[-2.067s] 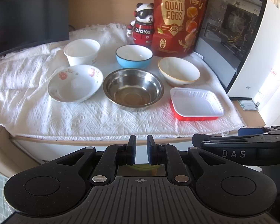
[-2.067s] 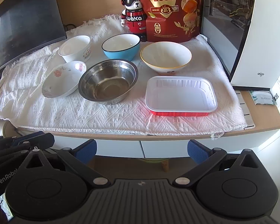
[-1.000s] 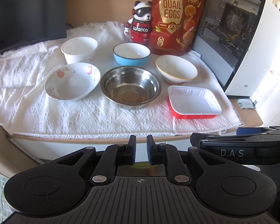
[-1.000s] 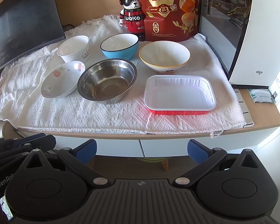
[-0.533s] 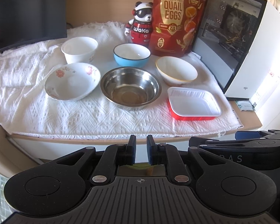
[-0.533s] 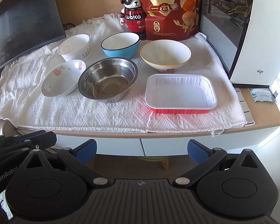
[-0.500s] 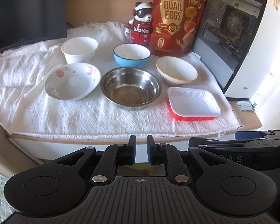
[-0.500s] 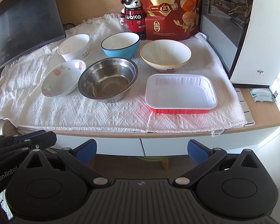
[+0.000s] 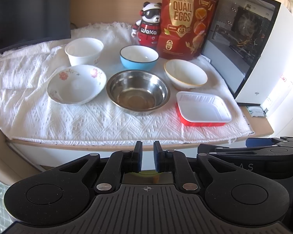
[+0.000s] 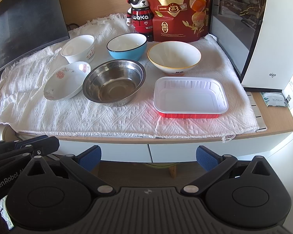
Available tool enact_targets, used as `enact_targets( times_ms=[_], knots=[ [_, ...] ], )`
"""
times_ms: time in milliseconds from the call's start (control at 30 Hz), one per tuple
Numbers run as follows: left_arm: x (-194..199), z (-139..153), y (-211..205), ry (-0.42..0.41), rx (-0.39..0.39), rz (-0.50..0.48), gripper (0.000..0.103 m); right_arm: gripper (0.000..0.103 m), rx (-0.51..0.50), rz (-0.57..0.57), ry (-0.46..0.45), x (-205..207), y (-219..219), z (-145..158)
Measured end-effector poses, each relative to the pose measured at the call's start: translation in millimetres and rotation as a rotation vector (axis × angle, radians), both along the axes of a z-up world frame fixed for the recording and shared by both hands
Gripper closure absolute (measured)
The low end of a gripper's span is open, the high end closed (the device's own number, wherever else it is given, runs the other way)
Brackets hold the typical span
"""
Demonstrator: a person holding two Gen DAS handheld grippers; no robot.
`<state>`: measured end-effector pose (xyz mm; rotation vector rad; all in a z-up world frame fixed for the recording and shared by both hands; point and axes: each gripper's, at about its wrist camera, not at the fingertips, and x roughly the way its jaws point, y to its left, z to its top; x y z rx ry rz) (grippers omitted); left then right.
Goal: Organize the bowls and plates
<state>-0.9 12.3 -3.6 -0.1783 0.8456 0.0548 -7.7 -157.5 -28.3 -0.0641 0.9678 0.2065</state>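
On a white cloth (image 9: pixel 39 115) lie a small white bowl (image 9: pixel 84 51), a blue bowl (image 9: pixel 139 59), a cream bowl with a yellow rim (image 9: pixel 185 77), a floral dish (image 9: pixel 76 83), a steel bowl (image 9: pixel 137 91) and a red tray with a white inside (image 9: pixel 203 109). They also show in the right wrist view: steel bowl (image 10: pixel 113 81), tray (image 10: pixel 190 97), cream bowl (image 10: pixel 173 58). My left gripper (image 9: pixel 146 157) is shut and empty, in front of the table edge. My right gripper (image 10: pixel 148 159) is open and empty, below the edge.
A quail eggs bag (image 9: pixel 185 21) and a panda figure (image 9: pixel 149 29) stand at the back. A white computer case (image 9: pixel 263 48) stands at the right, a dark monitor (image 10: pixel 23 21) at the left. A small packet (image 10: pixel 273 99) lies on the bare desk.
Both views have shifted only slightly; the right gripper has come a little closer to the table. The dishes have not moved and the jaws stand as before.
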Motion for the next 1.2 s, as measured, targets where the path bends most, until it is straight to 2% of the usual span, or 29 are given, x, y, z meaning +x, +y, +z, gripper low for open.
enact_targets(
  times_ms=[200, 300, 400, 500, 600, 767, 900, 933, 967, 1067, 1133, 1200],
  knots=[
    [3.2, -1.5, 12.9, 0.004, -0.018, 0.005, 0.089, 0.0, -0.003, 0.0, -0.005, -0.1, 5.6, -0.7],
    [7.9, -3.0, 27.2, 0.004, -0.045, 0.024, 0.089, 0.0, -0.001, 0.006, -0.042, 1.0, 9.1, 1.5],
    [16.0, -10.4, 45.7, 0.021, -0.098, 0.035, 0.089, 0.0, -0.008, 0.005, -0.129, 4.0, 15.8, 4.6],
    [26.4, -22.8, 69.3, 0.057, -0.195, 0.022, 0.089, 0.0, -0.026, -0.019, -0.189, 12.2, 21.3, 3.9],
    [31.2, -31.0, 87.5, 0.059, -0.246, -0.007, 0.089, 0.0, -0.055, -0.055, -0.213, 22.2, 26.7, 1.2],
    [49.9, -37.1, 96.1, 0.035, -0.193, -0.072, 0.089, 0.0, -0.084, -0.158, -0.209, 33.4, 24.2, -4.9],
    [72.9, -40.1, 95.4, -0.015, -0.335, -0.179, 0.089, 0.0, -0.102, -0.222, -0.155, 46.3, 7.4, -13.4],
    [80.1, -40.8, 92.0, -0.025, -0.351, -0.21, 0.089, 0.0, -0.111, -0.232, -0.146, 50.8, 2.2, -14.7],
    [88.5, -41.4, 86.4, -0.026, -0.343, -0.229, 0.089, 0.0, -0.124, -0.241, -0.141, 55.9, -3.3, -16.7],
    [121.6, -43.4, 60.1, -0.009, -0.251, -0.269, 0.088, 0.0, -0.15, -0.232, -0.142, 72.7, -20.8, -21.9],
    [146.8, -41.6, 38.4, -0.016, -0.189, -0.343, 0.088, 0.0, -0.174, -0.214, -0.142, 82.3, -32.2, -26.3],
    [173.5, -37.6, 15.1, -0.022, -0.145, -0.456, 0.088, 0.0, -0.215, -0.207, -0.134, 94.3, -44.2, -31.4]
  ],
)
